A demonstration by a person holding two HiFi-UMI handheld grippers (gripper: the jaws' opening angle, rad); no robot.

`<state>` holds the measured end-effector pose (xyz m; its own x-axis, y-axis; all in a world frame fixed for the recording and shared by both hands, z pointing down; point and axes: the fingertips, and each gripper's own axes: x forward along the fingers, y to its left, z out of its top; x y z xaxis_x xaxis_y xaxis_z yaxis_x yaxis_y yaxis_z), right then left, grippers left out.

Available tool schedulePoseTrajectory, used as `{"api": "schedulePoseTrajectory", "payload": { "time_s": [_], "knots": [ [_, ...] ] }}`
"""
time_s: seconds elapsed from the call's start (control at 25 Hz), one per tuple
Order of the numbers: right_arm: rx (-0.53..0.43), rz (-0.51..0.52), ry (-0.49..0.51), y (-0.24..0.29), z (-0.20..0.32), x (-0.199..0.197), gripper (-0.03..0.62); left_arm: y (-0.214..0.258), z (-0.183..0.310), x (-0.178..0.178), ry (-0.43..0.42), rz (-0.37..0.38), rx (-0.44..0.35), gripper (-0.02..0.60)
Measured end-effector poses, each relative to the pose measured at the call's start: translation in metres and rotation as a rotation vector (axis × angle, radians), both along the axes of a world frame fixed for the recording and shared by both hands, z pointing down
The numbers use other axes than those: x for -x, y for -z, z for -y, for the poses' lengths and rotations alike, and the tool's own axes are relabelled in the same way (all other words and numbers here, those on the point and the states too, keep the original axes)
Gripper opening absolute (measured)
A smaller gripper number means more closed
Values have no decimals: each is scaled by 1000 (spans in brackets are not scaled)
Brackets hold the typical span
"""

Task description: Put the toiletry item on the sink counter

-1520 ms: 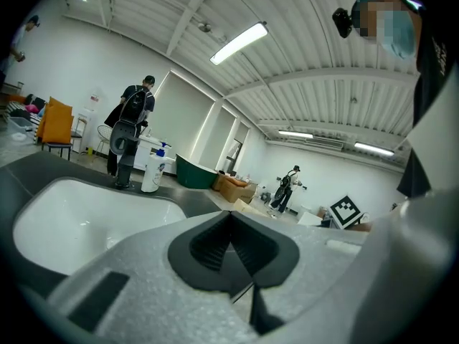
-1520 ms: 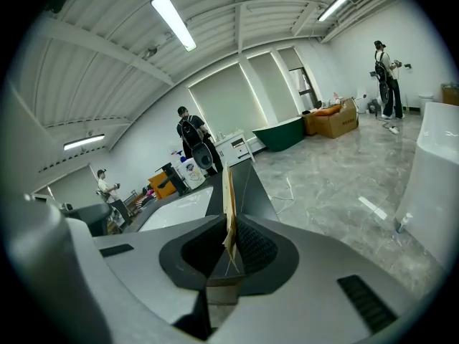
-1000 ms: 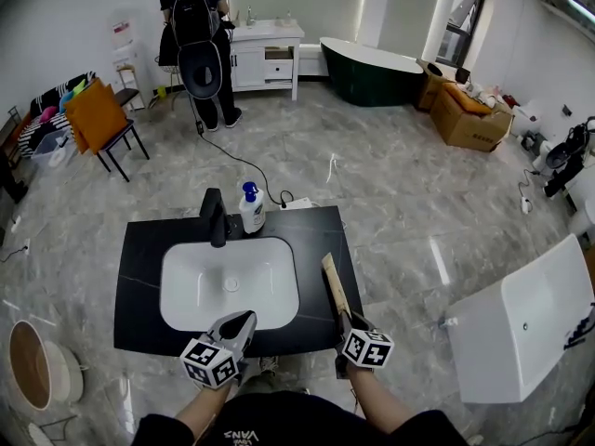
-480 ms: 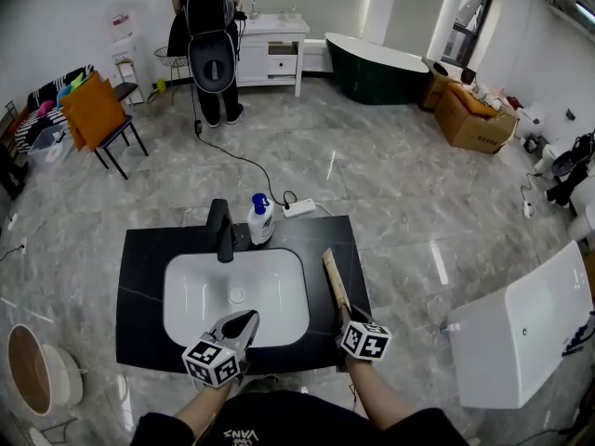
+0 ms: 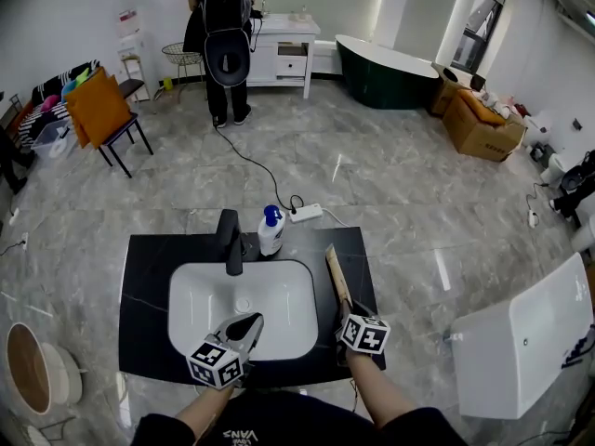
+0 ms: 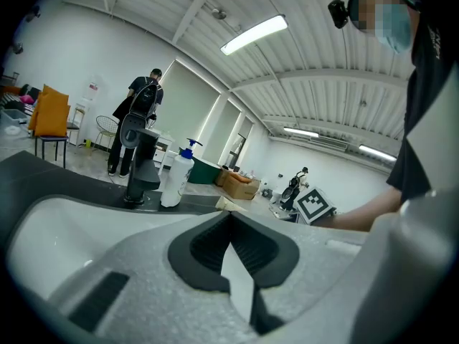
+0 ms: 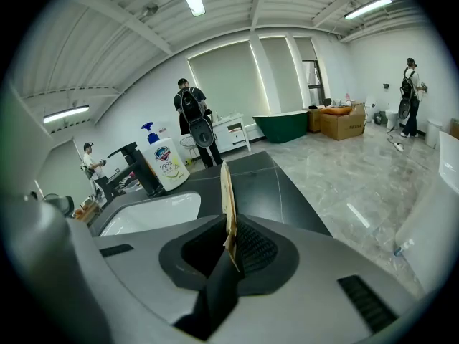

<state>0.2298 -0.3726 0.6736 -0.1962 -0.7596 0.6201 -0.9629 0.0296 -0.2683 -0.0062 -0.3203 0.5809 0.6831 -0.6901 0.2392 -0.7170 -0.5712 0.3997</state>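
A long, thin tan pack is the toiletry item. My right gripper is shut on its near end, and it points away over the right strip of the black sink counter. In the right gripper view the pack stands on edge between the pads of the right gripper. My left gripper hangs over the near rim of the white basin. In its own view the left gripper is shut with nothing in it. A black faucet and a soap pump bottle stand behind the basin.
A power strip with a cable lies on the floor behind the counter. A white tub stands to the right. Far back are a person with a backpack at a white vanity, an orange chair and a dark green bathtub.
The head view has shifted, so the counter sits lower and further right in the picture. My right gripper with the pack stands slightly further in over the counter. The left gripper has barely moved.
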Motion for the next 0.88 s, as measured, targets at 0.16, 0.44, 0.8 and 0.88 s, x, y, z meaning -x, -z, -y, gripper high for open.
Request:
{"api": "schedulePoseTrajectory", "payload": {
  "time_s": [0.16, 0.44, 0.8, 0.88],
  "knots": [
    [9, 1, -1, -7, 11, 6, 43, -8, 6, 6, 10, 0, 10, 9],
    [45, -32, -13, -20, 20, 10, 44, -20, 8, 11, 12, 1, 36, 9],
    [51, -50, -39, -22, 23, 3, 75, -23, 13, 15, 16, 3, 48, 9],
    [53, -55, -38, -22, 21, 2, 80, -24, 13, 17, 20, 4, 48, 9]
  ]
}}
